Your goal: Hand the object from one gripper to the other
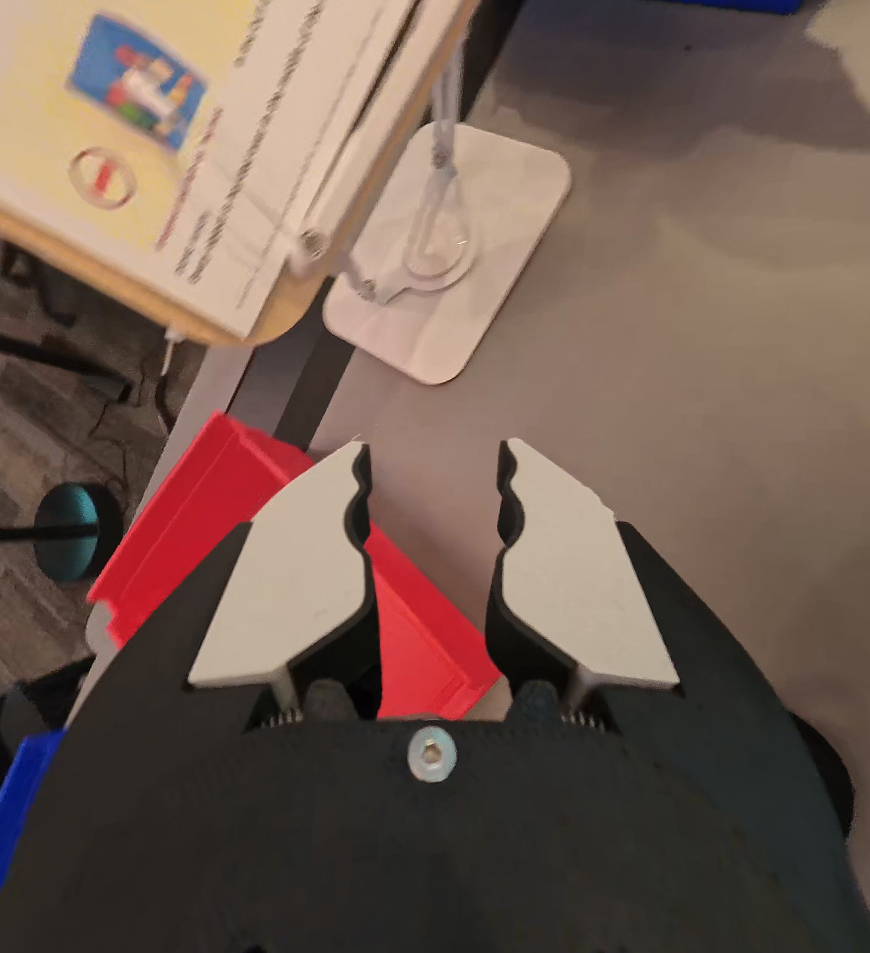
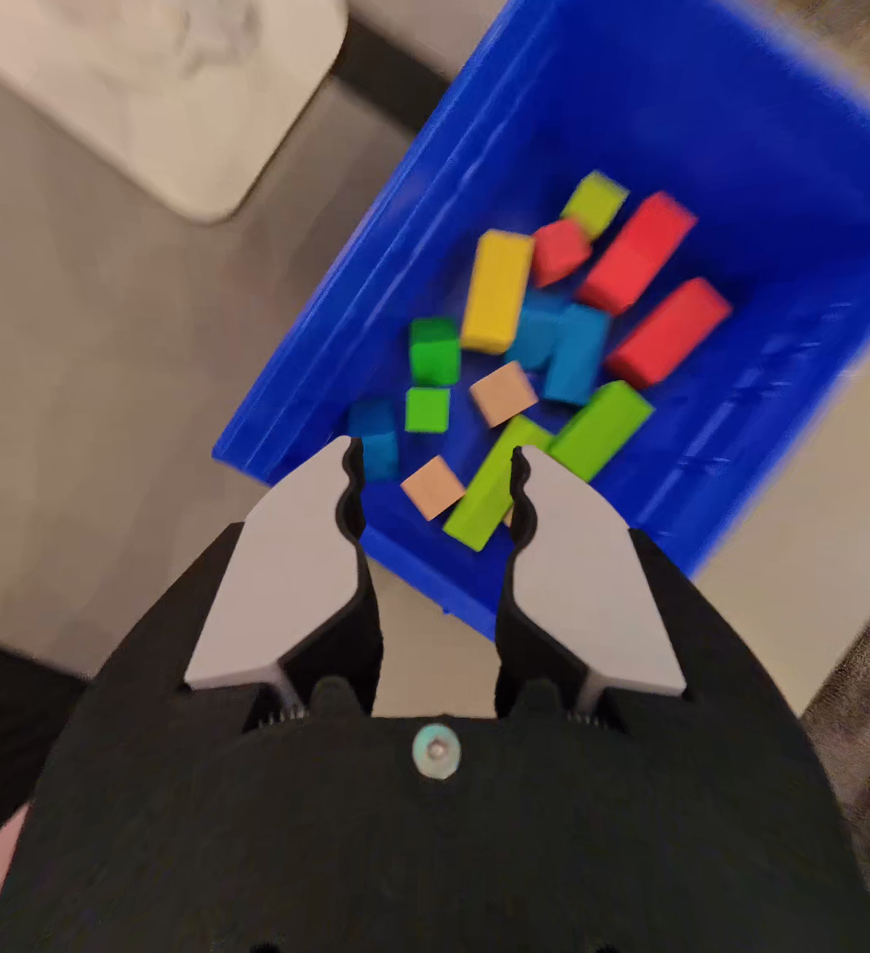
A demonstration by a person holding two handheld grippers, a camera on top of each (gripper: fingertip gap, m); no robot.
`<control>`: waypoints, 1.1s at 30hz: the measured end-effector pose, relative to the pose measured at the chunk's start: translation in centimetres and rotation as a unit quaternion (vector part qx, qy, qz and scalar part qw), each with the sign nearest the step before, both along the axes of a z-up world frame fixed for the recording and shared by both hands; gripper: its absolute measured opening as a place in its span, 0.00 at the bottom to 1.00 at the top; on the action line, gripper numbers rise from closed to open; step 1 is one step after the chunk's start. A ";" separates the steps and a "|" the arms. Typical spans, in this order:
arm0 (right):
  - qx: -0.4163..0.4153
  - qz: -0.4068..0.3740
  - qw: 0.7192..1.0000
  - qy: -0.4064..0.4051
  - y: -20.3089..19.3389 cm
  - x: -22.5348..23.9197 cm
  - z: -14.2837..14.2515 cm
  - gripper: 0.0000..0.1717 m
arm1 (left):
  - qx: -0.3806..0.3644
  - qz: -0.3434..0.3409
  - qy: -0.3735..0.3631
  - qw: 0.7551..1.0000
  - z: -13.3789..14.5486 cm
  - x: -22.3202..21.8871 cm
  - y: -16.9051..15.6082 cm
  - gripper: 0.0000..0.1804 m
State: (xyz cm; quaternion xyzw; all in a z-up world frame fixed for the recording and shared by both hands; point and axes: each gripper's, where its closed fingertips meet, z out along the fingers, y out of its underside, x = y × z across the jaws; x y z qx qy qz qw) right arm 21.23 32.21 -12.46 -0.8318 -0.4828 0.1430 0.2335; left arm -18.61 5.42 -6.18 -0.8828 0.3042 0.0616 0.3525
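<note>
Here the right gripper, wide and bare, hovers above blocks in the blue bin.

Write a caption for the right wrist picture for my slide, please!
Open, empty right gripper above a blue bin of colourful wooden blocks.

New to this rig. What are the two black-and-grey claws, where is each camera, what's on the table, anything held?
Each claw is a hand-held two-finger gripper with a camera looking forward along its fingers. One picture comes from the left gripper, the other from the right gripper. Both stand open and hold nothing. The left one hangs over a grey table beside a red bin, with a white lamp base farther on. The right one hangs above a blue bin of coloured wooden blocks. The handover has not begun.
</note>
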 end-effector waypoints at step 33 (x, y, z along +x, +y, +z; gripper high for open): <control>-0.039 -0.219 0.974 0.044 2.9 10.7 -11.3 0.12 | -0.027 0.371 -0.227 0.900 -16.1 -27.9 -8.9 0.34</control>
